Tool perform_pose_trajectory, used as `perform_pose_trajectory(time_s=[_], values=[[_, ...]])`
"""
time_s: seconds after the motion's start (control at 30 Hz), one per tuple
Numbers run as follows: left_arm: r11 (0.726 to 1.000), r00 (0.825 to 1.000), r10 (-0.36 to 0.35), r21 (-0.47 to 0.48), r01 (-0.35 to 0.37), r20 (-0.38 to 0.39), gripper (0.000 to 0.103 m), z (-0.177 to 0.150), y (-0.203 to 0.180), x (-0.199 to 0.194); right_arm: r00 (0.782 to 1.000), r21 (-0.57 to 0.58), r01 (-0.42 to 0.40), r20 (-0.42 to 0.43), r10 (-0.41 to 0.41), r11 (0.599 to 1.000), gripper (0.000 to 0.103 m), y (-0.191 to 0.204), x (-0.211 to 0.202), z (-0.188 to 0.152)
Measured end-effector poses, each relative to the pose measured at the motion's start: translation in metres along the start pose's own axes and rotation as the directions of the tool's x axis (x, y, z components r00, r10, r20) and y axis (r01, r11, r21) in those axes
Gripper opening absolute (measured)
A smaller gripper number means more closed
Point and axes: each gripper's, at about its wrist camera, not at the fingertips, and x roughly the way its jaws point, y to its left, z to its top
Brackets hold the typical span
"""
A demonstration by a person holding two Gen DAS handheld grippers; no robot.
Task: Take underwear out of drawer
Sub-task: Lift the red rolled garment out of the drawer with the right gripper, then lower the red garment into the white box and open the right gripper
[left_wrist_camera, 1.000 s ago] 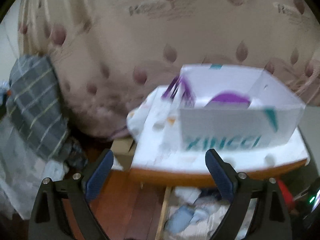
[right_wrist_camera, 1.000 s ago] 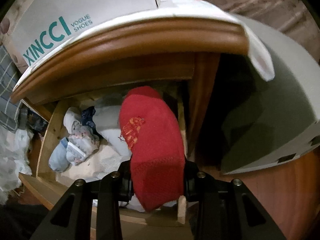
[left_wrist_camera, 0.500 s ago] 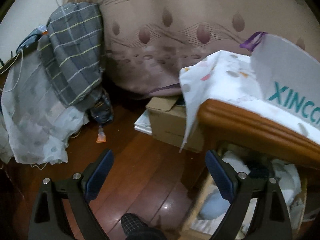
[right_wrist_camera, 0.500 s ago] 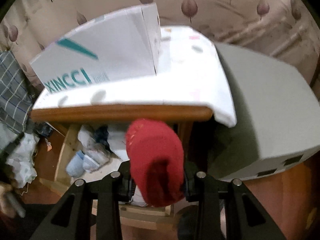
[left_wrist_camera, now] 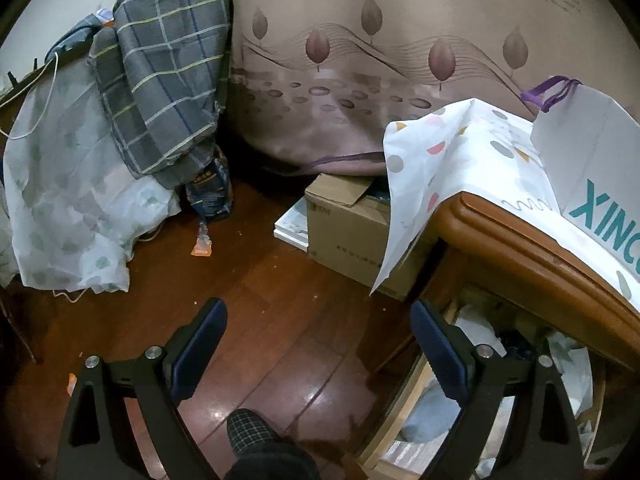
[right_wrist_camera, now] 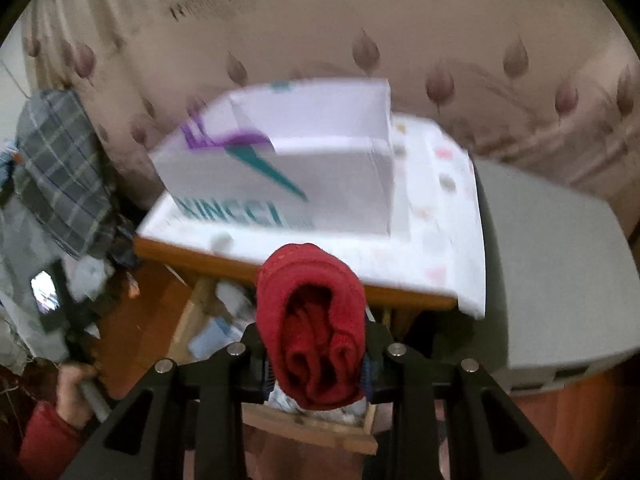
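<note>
Overhead, right gripper [right_wrist_camera: 316, 364] clamping red underwear [right_wrist_camera: 312, 320].

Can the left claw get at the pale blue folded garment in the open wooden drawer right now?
Probably yes. The left claw is wide open and empty beside the open wooden drawer. The pale blue folded garment lies uncovered near the drawer's front corner, though the claw's own finger partly hides it.
</note>
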Motion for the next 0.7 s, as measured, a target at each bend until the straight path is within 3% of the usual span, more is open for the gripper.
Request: perform_pose_trajectory(time_s=[0.17,0.3,0.5,0.7], values=[[1.0,0.999,0.013,-0.027,-0.014,-0.033,0.092,0.0,0.004,0.006,0.991,-0.04,0.03,0.128,-0.024,0.999,0.031,0.013,-0.027,0.051],[0.998,0.998,0.035,-0.045,-0.037,-0.049,0.092,0.0,0.009,0.009,0.983,-0.059,0.088,0.168,-0.077,0.994,0.031,0.016,-0.012,0.094],[0.996,0.997,0.049,-0.067,-0.053,-0.053,0.092,0.001,0.015,0.011,0.98,-0.07,0.153,0.141,-0.142,0.986,0.031,0.012,0.048,0.143],[0.996,0.997,0.05,-0.065,-0.054,-0.061,0.092,0.001,0.015,0.012,0.979,-0.056,0.196,0.069,-0.192,0.979,0.031,0.011,0.107,0.155]])
